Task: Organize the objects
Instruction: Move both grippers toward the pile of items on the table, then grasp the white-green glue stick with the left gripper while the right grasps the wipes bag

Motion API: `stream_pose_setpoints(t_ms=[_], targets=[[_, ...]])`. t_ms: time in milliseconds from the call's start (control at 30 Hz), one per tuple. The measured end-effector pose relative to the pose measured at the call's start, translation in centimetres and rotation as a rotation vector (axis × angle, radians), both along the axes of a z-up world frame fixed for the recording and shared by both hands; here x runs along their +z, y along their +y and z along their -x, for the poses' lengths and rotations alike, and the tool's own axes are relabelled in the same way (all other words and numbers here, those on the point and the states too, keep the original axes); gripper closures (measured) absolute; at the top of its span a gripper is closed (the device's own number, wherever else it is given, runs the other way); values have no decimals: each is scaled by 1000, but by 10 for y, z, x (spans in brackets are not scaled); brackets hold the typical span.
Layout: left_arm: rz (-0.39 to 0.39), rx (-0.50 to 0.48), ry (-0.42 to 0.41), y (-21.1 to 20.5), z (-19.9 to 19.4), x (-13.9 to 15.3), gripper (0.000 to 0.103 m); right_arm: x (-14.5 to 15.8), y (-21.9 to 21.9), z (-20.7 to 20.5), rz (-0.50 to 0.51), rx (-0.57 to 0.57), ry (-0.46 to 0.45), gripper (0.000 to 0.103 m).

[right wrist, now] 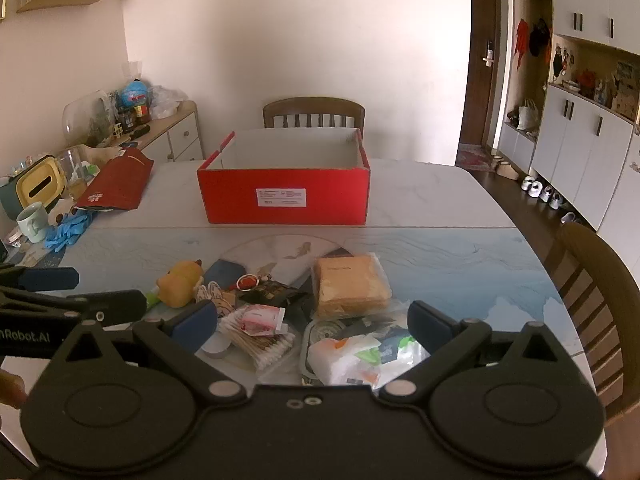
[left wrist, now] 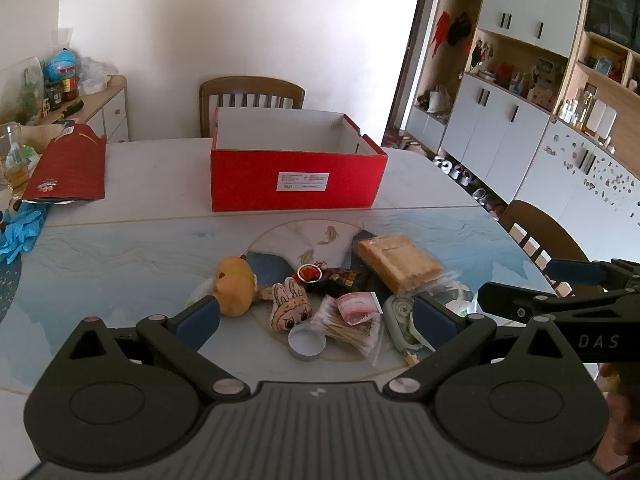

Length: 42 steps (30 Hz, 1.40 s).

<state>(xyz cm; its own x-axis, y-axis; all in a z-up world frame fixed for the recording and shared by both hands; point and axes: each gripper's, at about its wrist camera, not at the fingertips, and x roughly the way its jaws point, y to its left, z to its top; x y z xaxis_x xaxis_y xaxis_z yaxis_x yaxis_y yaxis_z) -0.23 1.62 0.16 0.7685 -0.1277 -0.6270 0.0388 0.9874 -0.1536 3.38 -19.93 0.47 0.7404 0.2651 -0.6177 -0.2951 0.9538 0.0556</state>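
Note:
An open red cardboard box stands empty at the table's far middle. Nearer lies a pile of small things: a yellow plush toy, a bunny-face plush, a bag of cotton swabs, a wrapped tan block, a small round tin lid and crumpled wrappers. My left gripper hovers open over the pile, holding nothing. Just to the right of it my right gripper is open too, above the swabs and wrappers.
A red paper bag and blue gloves lie at the table's left. Wooden chairs stand behind the box and at the right. A cluttered sideboard sits at the left, cabinets on the right wall.

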Motion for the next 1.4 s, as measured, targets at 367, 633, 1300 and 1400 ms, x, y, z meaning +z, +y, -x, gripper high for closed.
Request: stream_pose_setpoints(t_ms=[367,633,1300,1400], targets=[[4,-13,-8,4,-3,-1,0,1,3,-1,6,-2,-3,1],[7,1,-11,13,-7,1,0,-1,7,-4,10,-3,-3,1],[-47,146,-14,68,-33,-7,0,-16,10,-29,49,-83,19,1],[-112,154,16,76,-37,-23,0,-26,3,-37,63,-120,40,1]])
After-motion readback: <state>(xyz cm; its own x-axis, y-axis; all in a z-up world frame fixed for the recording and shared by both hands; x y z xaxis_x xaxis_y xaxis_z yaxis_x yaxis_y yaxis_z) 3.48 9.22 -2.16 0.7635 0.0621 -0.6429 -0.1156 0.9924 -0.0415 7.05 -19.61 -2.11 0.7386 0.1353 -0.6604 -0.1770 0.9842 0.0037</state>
